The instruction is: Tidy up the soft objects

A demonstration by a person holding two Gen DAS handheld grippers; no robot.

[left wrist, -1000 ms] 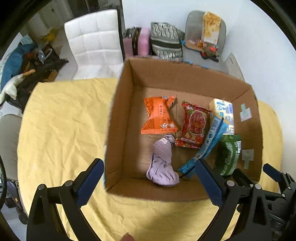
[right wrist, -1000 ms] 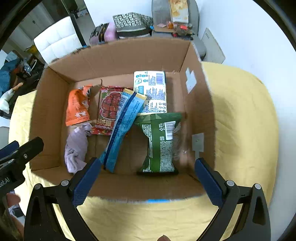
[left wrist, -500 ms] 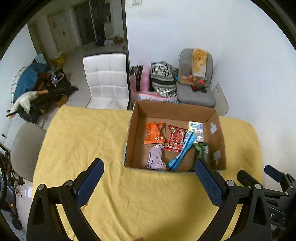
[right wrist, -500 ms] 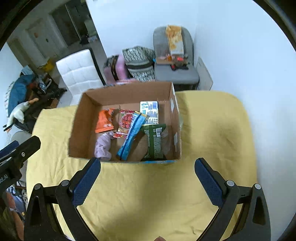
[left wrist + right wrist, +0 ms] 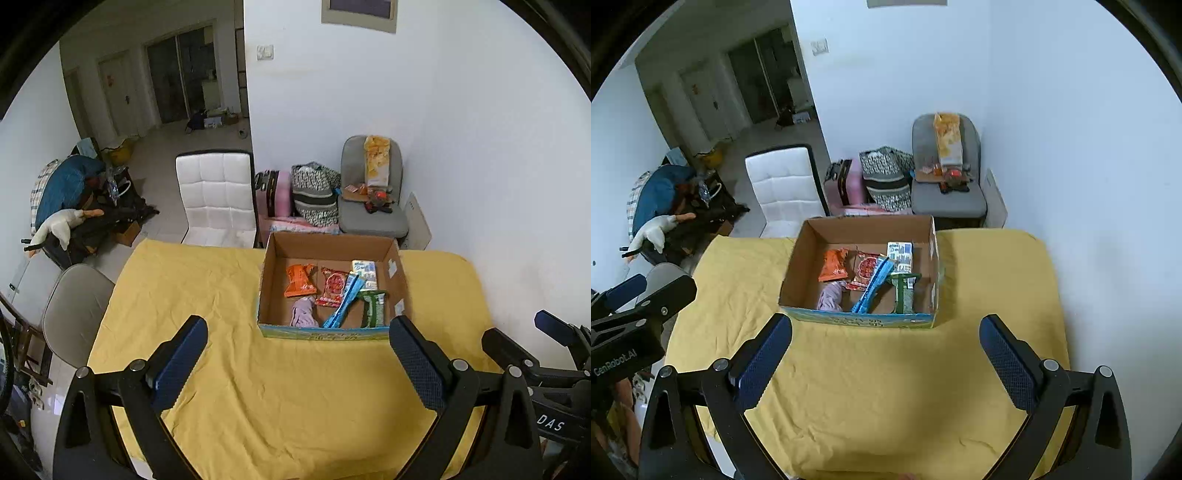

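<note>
An open cardboard box stands on the yellow-covered table. Inside lie an orange snack packet, a red packet, a long blue packet, a green packet, a white-blue pack and a purple cloth. My left gripper and right gripper are both open and empty, held high and back from the box.
A white chair and a grey-beige chair stand at the table's far and left sides. A grey chair with clutter, a patterned bag and a pink suitcase sit by the wall. The right gripper's body shows at the right.
Both grippers have pulled up and back from just above the box; the box now looks small and far off. Both stayed open and empty. Box contents are unchanged.
</note>
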